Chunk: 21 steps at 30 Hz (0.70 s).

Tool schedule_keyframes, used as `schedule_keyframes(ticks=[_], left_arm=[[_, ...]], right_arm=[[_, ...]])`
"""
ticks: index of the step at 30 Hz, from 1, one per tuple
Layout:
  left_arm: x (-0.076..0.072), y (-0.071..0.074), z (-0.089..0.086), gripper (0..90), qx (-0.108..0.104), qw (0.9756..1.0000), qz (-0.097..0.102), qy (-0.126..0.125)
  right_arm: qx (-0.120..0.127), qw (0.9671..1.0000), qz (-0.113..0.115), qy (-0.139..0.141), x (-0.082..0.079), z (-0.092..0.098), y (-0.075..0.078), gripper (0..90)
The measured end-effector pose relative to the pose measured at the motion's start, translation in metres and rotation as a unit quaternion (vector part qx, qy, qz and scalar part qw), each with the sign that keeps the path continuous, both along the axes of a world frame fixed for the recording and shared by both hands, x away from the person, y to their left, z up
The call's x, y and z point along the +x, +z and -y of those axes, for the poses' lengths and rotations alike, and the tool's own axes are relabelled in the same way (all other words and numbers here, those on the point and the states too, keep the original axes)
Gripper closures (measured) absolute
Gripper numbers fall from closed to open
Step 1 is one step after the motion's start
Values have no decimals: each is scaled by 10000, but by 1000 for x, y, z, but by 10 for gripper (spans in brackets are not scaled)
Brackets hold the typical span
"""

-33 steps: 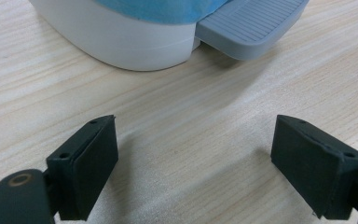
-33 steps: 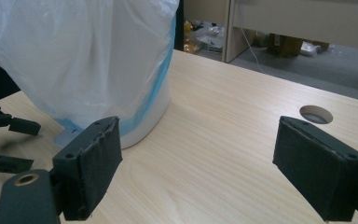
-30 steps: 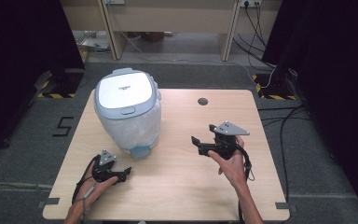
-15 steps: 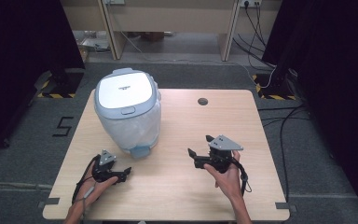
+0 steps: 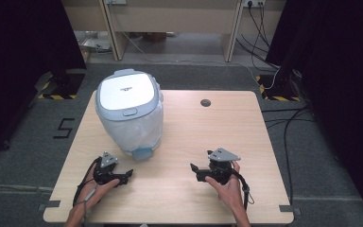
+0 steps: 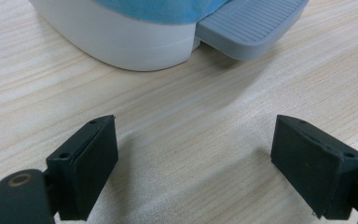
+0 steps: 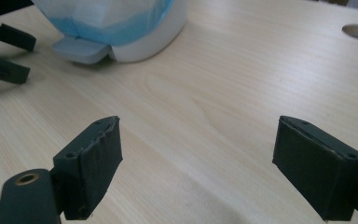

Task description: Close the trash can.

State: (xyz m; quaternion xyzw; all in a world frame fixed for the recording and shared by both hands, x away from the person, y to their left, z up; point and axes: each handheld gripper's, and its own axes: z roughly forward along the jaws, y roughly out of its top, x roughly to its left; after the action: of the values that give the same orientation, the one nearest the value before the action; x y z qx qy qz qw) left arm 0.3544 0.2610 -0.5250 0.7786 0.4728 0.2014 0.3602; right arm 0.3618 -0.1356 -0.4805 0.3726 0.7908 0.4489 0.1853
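A white pedal bin (image 5: pixel 129 113) with a grey-blue rim, a closed white lid and a blue liner stands on the left half of the wooden table (image 5: pixel 194 127). Its grey foot pedal (image 5: pixel 142 153) faces the front edge. My left gripper (image 5: pixel 123 177) rests open on the table just in front of the bin, and the pedal (image 6: pixel 251 25) lies a short way past its jaws. My right gripper (image 5: pixel 194 171) sits open near the front right, pointing left toward the bin (image 7: pixel 121 23). Nothing is between either pair of jaws.
A round cable hole (image 5: pixel 205 102) is in the table's far middle. Cables (image 5: pixel 274 71) run over the grey floor behind and to the right of the table. Black curtains hang at both sides.
My right gripper has come back toward the front edge and down to the table. The left gripper and the bin have stayed where they were.
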Motion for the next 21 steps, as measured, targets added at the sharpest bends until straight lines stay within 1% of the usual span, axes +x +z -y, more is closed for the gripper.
schedule_keyframes(ticks=[2, 3, 4, 6, 8, 10, 12, 13, 15, 19, 21], left_arm=[[0, 0, 0, 137, -1, 10000, 0, 1], [0, 0, 0, 137, -1, 10000, -1, 0], [0, 0, 0, 137, -1, 10000, 0, 0], [0, 0, 0, 138, -3, 10000, 0, 1], [0, 0, 0, 138, 2, 10000, 0, 1], [0, 0, 0, 137, 3, 10000, 0, 1], [0, 0, 0, 137, 3, 10000, 1, 0], [0, 0, 0, 137, -1, 10000, 0, 0], [0, 0, 0, 137, -2, 10000, 0, 1], [0, 0, 0, 138, -1, 10000, 0, 1], [0, 0, 0, 137, 0, 10000, 1, 1]], right_arm=[[5, 10000, -27, -32, 0, 1, -5, 155], [-5, 9999, -108, -49, 0, 1, -8, 155], [-54, 9999, -141, -53, 0, 1, -11, 155], [-214, 9993, -281, -109, 0, 2, -16, 155], [-200, 9992, -307, -165, 0, 3, -21, 155], [-245, 9987, -407, -176, 0, 4, -25, 155], [-315, 9984, -424, -189, 0, 5, -29, 155], [-332, 9979, -500, -246, -1, 5, -30, 155], [-398, 9975, -513, -296, -1, 6, -32, 155], [-452, 9969, -567, -300, -3, 6, -35, 155], [-519, 9962, -628, -309, -3, 6, -36, 155]])
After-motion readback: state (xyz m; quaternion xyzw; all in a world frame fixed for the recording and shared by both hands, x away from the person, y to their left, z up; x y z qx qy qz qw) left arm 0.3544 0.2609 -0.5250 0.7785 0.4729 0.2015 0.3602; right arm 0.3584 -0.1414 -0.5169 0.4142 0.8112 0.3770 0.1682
